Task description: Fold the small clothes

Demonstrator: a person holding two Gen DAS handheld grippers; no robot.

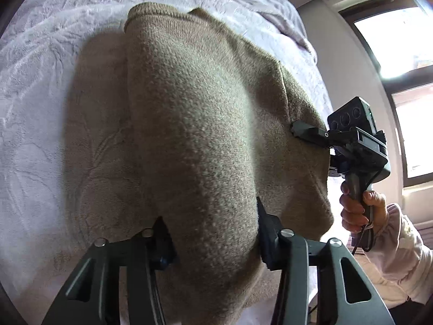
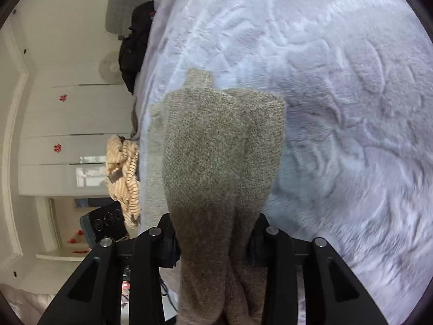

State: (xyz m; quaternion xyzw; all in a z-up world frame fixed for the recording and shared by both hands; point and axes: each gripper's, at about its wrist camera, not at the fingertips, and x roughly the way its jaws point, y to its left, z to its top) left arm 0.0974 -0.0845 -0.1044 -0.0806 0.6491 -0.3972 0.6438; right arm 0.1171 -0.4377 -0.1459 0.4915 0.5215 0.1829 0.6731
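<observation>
Both grippers, left gripper [image 1: 213, 233] and right gripper [image 2: 215, 239], pinch the brown knitted sweater [image 1: 194, 113]; unequal lifting could skew the fold.

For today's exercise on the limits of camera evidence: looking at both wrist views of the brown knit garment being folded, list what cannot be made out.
- Left wrist view: the brown knit garment covers the left tongs tips.
- Right wrist view: the same knit hides the right tongs pads.
- Both views: the garment's near hem is cut off by the bottom edge.
- Right wrist view: the dark pile by the lilac bedspread is too small to identify.
</observation>
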